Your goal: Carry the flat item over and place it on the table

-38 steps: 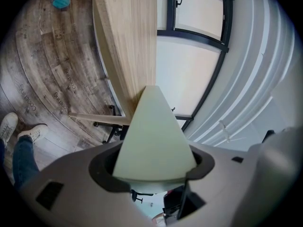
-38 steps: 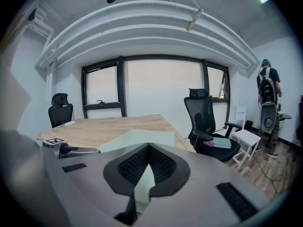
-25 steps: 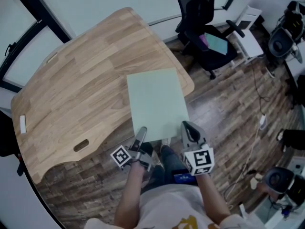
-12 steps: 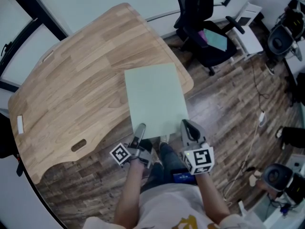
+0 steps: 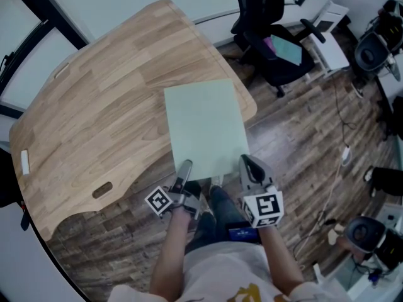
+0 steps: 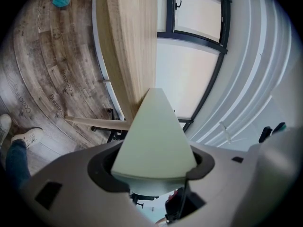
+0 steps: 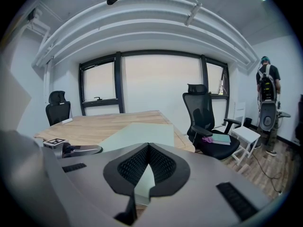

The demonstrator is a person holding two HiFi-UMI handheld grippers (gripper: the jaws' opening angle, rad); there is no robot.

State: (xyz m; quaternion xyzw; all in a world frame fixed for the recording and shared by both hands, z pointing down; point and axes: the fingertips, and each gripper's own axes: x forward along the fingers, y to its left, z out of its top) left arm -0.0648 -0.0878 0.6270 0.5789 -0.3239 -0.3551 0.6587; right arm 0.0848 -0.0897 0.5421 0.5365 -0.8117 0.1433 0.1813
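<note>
Since a second ago, the one pale green flat rectangular sheet (image 5: 204, 128) has slid a little farther over the single light wooden table (image 5: 94, 106), and its far edge now lies deeper past the table's rounded corner. Both grippers pinch its near edge. The left gripper (image 5: 186, 167) is clamped on the left near corner, and the right gripper (image 5: 245, 163) has its ribbed pads pressed onto the right near corner. The sheet's near end hangs out beyond the table over the dark plank floor (image 5: 302, 150). Its far end seems to hover just above the wood, though contact is hard to judge. Two black office chairs (image 7: 204, 122) show in the right gripper view, one on each side of the table. One person (image 7: 266, 86) stands far right.
</note>
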